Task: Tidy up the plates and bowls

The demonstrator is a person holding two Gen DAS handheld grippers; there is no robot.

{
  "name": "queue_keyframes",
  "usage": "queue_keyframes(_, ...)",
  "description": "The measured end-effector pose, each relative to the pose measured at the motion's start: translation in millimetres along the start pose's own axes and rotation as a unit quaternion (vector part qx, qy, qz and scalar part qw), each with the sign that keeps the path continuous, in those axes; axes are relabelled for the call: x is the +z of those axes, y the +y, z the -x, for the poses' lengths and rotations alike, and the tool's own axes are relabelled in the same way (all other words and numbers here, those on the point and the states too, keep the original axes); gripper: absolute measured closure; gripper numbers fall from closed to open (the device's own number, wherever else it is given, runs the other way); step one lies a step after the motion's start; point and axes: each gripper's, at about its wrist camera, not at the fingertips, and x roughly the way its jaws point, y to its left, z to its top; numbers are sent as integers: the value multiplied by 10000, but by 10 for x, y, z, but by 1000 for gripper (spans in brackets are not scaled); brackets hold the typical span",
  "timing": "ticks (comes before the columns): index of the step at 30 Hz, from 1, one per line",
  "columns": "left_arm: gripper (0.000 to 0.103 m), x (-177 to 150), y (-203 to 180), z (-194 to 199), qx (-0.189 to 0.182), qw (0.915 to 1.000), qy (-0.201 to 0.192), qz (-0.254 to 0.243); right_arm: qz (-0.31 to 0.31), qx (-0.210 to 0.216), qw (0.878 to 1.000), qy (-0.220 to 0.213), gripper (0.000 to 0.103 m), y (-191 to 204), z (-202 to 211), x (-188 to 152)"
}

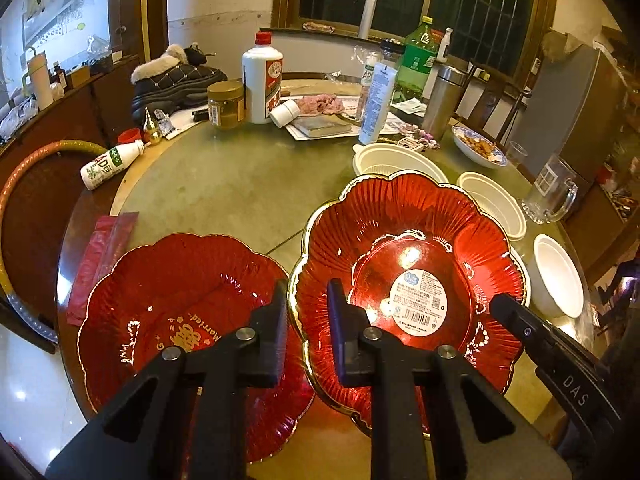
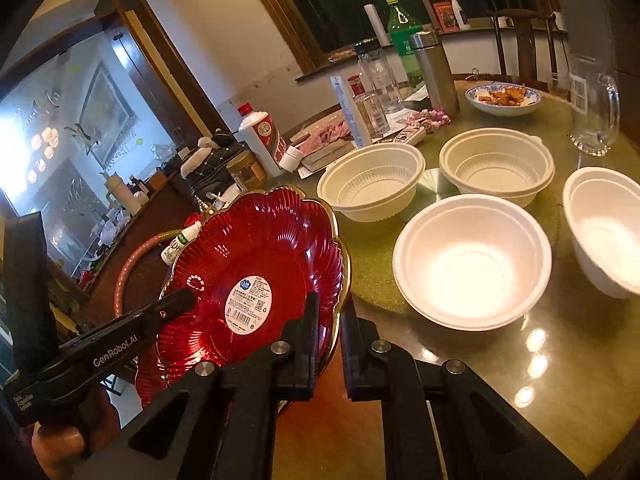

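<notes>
A red flower-shaped plate with a gold rim and a white label (image 1: 408, 264) (image 2: 256, 276) is held tilted above the table. My right gripper (image 2: 334, 320) is shut on its rim, and its finger shows in the left wrist view (image 1: 516, 316). My left gripper (image 1: 308, 300) is also closed on the plate's near rim; its finger shows in the right wrist view (image 2: 176, 300). A second red plate with gold lettering (image 1: 180, 320) lies flat on the table at the left. Several white bowls (image 2: 472, 256) (image 2: 372, 184) (image 2: 496, 164) (image 2: 604, 224) stand on the table to the right.
A white liquor bottle (image 1: 262, 76), a jar (image 1: 226, 104), a green bottle (image 1: 418, 56), a steel flask (image 1: 442, 100), a dish of food (image 1: 478, 146) and a glass mug (image 1: 550, 190) crowd the far table. A small bottle (image 1: 106, 164) lies at the left edge.
</notes>
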Motion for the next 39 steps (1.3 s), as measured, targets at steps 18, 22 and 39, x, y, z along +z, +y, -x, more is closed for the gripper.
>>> queue_keyframes(18, 88, -159, 146, 237, 30, 9993, -293, 241, 287, 155, 9995, -39, 94, 144, 116, -69)
queue_keyframes(22, 88, -182, 176, 244, 38, 9991, -293, 292, 304, 203, 9993, -8, 94, 159, 84, -69)
queue_keyframes(39, 88, -245, 291, 333, -7, 9983, -377, 454, 445, 229, 9987, -13, 94, 264, 106, -99)
